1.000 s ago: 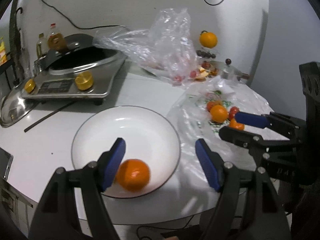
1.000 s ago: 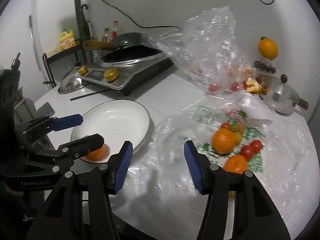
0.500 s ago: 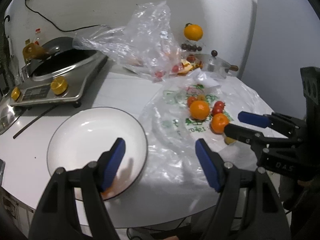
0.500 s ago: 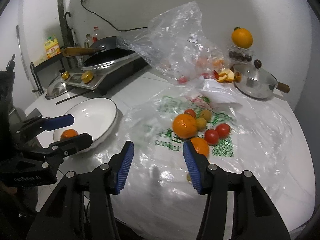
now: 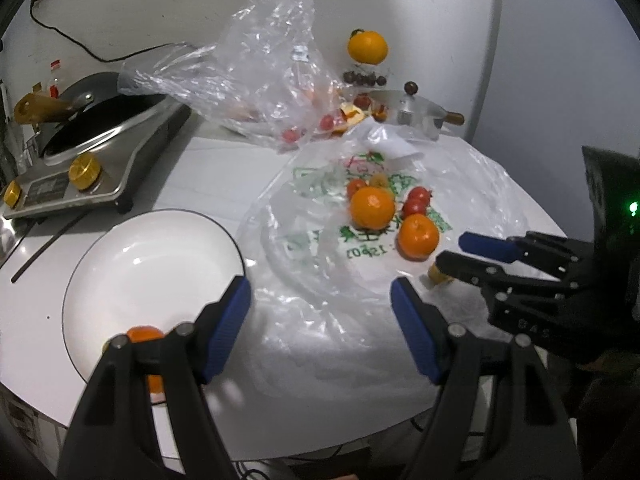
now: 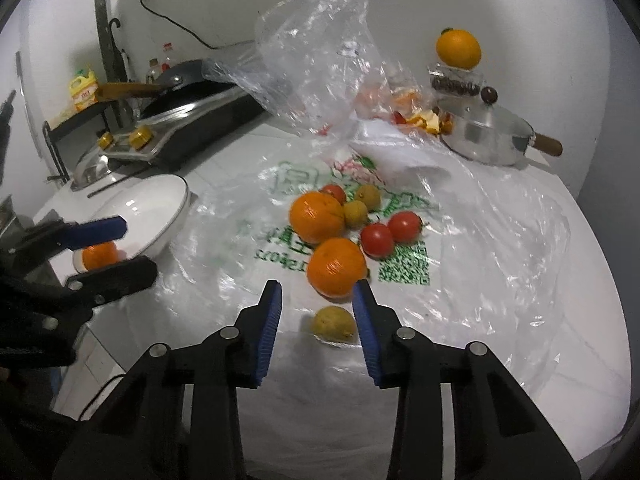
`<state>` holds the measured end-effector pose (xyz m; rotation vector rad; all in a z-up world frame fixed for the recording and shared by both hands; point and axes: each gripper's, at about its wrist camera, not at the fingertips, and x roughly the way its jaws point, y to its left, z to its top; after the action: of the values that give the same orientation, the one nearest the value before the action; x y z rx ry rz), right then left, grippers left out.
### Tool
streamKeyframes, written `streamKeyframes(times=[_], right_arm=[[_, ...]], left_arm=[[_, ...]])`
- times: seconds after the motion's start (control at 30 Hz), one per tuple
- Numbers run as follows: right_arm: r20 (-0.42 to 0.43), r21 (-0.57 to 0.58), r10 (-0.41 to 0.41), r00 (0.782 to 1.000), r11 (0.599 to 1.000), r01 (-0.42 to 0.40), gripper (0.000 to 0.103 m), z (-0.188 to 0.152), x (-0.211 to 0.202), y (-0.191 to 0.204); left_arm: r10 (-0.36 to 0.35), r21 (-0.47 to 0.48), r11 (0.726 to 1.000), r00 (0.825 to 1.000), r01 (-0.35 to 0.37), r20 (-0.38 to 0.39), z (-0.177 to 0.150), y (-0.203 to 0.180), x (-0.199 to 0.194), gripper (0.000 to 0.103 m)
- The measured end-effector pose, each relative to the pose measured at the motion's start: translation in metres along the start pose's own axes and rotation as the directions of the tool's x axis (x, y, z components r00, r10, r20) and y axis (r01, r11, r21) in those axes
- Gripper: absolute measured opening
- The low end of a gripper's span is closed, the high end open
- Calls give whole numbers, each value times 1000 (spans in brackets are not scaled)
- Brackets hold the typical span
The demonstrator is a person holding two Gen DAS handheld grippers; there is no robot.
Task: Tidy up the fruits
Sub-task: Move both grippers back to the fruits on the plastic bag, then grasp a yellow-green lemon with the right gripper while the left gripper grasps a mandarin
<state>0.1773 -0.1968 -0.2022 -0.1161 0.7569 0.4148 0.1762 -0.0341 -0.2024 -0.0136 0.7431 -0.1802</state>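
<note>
A white plate [image 5: 132, 256] sits at the table's left with one orange [image 5: 144, 334] in it, half hidden behind my left finger; the plate [image 6: 160, 200] and orange [image 6: 99, 255] also show in the right wrist view. On a flat printed plastic bag [image 6: 460, 248] lie two oranges [image 6: 316, 216] [image 6: 337, 266], two tomatoes [image 6: 377, 239] and several small yellow fruits. My right gripper [image 6: 318, 312] is open, its pads on either side of a small yellow fruit [image 6: 333, 323]. My left gripper [image 5: 320, 312] is open and empty above the bag's near edge.
An induction cooker with a wok [image 5: 92, 148] stands at the back left. A crumpled clear bag [image 5: 264, 72] holding fruit lies at the back. A steel pot [image 6: 488, 136] and an orange on a stand [image 6: 458, 50] are at the back right.
Both grippers have swung right, away from the plate and toward the fruit on the bag. The right gripper has come down around the small yellow fruit. The orange stays in the plate.
</note>
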Motion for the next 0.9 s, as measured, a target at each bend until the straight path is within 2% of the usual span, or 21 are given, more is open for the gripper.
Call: streamKeyframes(times=[0.4, 0.47, 0.63, 0.9], right_arm=[[-55, -7, 14, 998, 1000, -15, 35, -11, 22, -9], [-50, -7, 21, 998, 1000, -22, 29, -13, 22, -11], [-25, 16, 51, 998, 999, -50, 29, -12, 17, -19], [24, 42, 42, 999, 998, -43, 29, -6, 3, -41]], left_arm=[[5, 16, 1000, 1000, -4, -16, 5, -11, 11, 74], [8, 23, 1000, 1000, -8, -20, 7, -13, 15, 74], [7, 43, 999, 1000, -6, -31, 12, -21, 22, 74], [-2, 81, 997, 999, 6, -50, 19, -40, 38, 74]])
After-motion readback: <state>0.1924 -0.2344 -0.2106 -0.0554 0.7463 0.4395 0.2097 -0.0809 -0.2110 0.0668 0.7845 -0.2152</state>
